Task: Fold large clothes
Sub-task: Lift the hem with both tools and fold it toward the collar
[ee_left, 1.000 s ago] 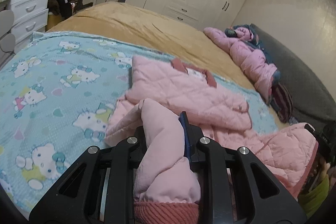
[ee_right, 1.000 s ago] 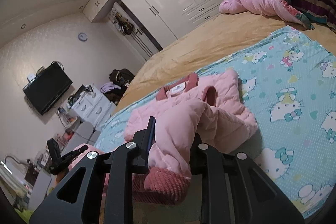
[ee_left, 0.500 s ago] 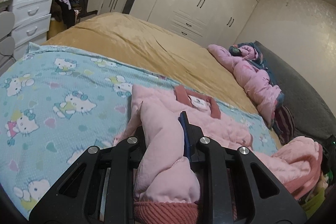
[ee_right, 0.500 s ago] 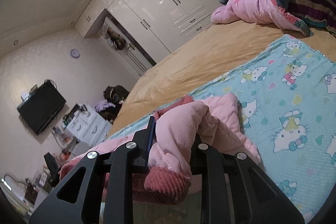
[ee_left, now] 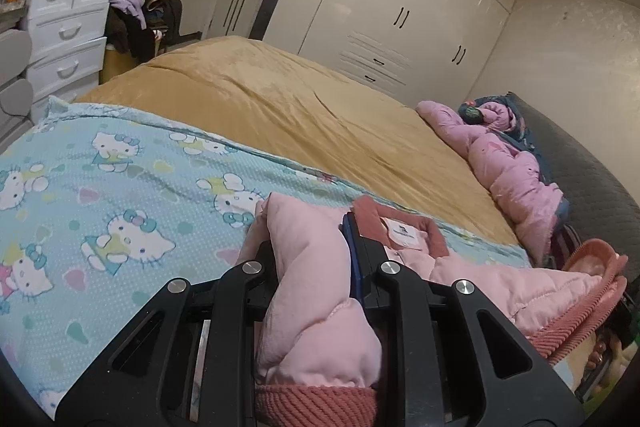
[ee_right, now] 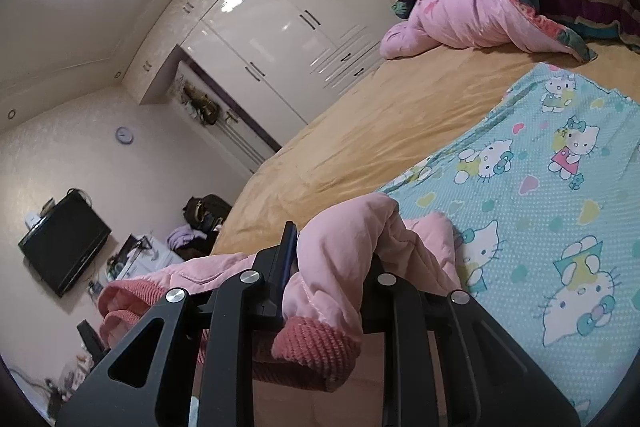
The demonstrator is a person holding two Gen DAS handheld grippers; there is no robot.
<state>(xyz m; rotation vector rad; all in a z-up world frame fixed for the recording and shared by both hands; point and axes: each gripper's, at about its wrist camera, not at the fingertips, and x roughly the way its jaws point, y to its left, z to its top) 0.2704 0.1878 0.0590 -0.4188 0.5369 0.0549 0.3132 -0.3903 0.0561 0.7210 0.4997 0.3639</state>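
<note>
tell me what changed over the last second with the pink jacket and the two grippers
Both grippers carried the pink jacket toward its collar end: less of its body now shows on the cat-print blanket, and the collar sits closer. Nothing was released. The left gripper and right gripper stay clamped on the cuffed sleeves; the pink bedding pile is unmoved.

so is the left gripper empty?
No, the left gripper is shut on a pink jacket sleeve, whose ribbed cuff hangs out below the jaws.

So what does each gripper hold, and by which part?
Both hold the pink jacket. The left gripper and the right gripper each pinch padded fabric just above a ribbed red edge.
</note>
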